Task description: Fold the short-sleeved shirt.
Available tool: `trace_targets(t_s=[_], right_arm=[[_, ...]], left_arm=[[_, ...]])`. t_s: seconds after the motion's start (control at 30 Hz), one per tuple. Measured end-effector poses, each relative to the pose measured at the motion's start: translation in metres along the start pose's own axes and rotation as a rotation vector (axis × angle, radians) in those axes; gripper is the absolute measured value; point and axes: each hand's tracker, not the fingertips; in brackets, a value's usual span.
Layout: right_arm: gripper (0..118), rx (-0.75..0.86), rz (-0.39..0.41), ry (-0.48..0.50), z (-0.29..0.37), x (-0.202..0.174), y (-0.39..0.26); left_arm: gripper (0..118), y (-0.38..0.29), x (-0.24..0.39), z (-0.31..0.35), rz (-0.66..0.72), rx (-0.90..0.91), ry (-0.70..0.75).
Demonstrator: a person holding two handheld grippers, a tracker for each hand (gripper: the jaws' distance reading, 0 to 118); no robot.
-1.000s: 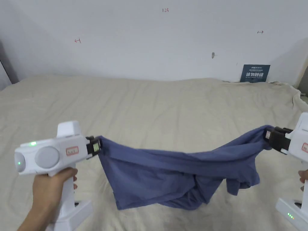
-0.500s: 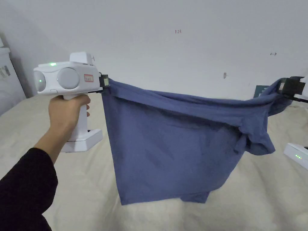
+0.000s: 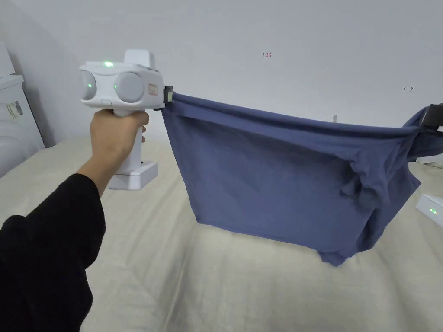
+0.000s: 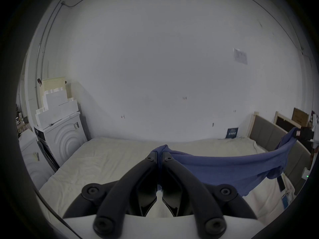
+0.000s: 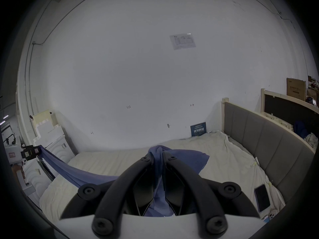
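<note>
A blue short-sleeved shirt (image 3: 281, 181) hangs stretched in the air above the bed, its lower edge clear of the sheet. My left gripper (image 3: 168, 94) is shut on the shirt's upper left corner. In the left gripper view the jaws (image 4: 160, 156) pinch a blue fold (image 4: 215, 170). My right gripper (image 3: 432, 117) at the right edge is shut on the other end, which bunches near it. The right gripper view shows cloth (image 5: 159, 166) squeezed between its jaws (image 5: 158, 156). A sleeve (image 3: 367, 190) droops on the right side.
The bed has a cream sheet (image 3: 216, 281) and a grey padded headboard (image 5: 269, 142). A phone (image 5: 262, 198) lies near the bed's right edge. White appliances and boxes (image 4: 57, 122) stand to the left. A white wall is behind.
Both grippers have risen, lifting the shirt off the bed until it hangs free. The left gripper went up the most. The head camera tilted up and turned left.
</note>
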Motion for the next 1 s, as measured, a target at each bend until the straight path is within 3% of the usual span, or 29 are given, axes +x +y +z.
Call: trace_targets(t_s=[0.3,0.67,1.0], right_arm=[[6,-0.158,-0.084,-0.043,-0.002,0.04,-0.12],[6,-0.342,-0.203,-0.083,0.09,0.068,-0.288],[6,-0.457,-0.164,-0.094,0.176,0.071,-0.363]], left_arm=[[1,-0.13,0.004,-0.02,0.02,-0.193,-0.024],[1,-0.309,-0.023,0.038,0.064,-0.418,-0.051],[1,-0.406,-0.053,0.141,0.082,-0.538,-0.028]])
